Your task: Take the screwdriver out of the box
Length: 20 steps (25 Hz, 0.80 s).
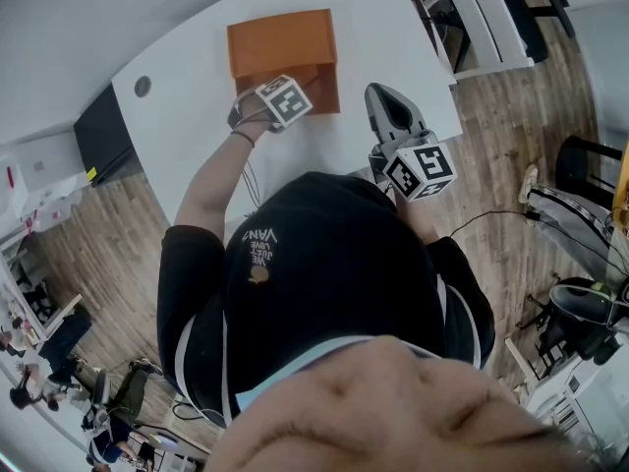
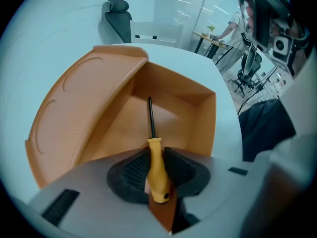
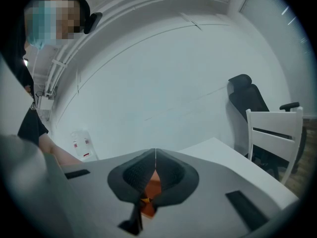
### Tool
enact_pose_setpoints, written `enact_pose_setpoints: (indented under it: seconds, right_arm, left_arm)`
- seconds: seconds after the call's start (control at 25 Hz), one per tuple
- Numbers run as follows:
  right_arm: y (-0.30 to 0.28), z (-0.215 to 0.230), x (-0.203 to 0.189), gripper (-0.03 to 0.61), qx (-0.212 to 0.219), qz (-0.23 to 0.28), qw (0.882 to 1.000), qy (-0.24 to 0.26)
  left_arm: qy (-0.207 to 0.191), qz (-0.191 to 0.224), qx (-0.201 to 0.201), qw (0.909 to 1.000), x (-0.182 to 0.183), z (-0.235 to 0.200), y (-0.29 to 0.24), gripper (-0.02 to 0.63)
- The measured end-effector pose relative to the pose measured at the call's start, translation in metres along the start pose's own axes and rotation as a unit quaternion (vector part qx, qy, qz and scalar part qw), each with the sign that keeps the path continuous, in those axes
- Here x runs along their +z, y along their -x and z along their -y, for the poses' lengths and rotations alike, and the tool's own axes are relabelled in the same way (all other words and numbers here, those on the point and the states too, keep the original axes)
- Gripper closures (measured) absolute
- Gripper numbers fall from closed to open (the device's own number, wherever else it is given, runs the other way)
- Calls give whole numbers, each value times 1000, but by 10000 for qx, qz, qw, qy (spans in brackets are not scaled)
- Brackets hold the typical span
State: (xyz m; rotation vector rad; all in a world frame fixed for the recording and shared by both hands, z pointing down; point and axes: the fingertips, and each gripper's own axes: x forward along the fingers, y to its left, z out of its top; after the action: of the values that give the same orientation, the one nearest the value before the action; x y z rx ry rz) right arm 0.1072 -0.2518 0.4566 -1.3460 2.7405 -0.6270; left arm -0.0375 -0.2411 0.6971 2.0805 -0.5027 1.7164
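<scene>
An orange box (image 2: 173,108) stands open on the white table (image 1: 197,77), its lid (image 2: 79,98) folded back to the left. My left gripper (image 2: 157,155) points steeply down into the box. Its pads press on the yellow handle of the screwdriver (image 2: 157,175), whose black shaft runs away toward the box floor. In the head view the left gripper (image 1: 283,100) hangs over the box (image 1: 283,42) and hides the tool. My right gripper (image 1: 391,108) rests level above the table's near right part, beside the box, and in the right gripper view its jaws (image 3: 155,152) meet at the tips with nothing held.
A white chair (image 1: 486,18) stands past the table's right edge over wooden floor. A black office chair (image 3: 247,100) and a white chair (image 3: 275,133) stand beyond the table. Cables lie on the floor at the right.
</scene>
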Motion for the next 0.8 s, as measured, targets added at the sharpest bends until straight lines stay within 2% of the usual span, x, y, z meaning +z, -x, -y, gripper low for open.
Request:
enact_pose_setpoints:
  seconds: [0.44,0.8]
  right_arm:
    - [2,-4,0,566,7,18,10000,10]
    - [9,-10,1,566,34,41,10000,43]
  left_arm:
    - [53,143,67,9999,-2,0,4,520]
    - [208,423,211,9987,0,-1,15,522]
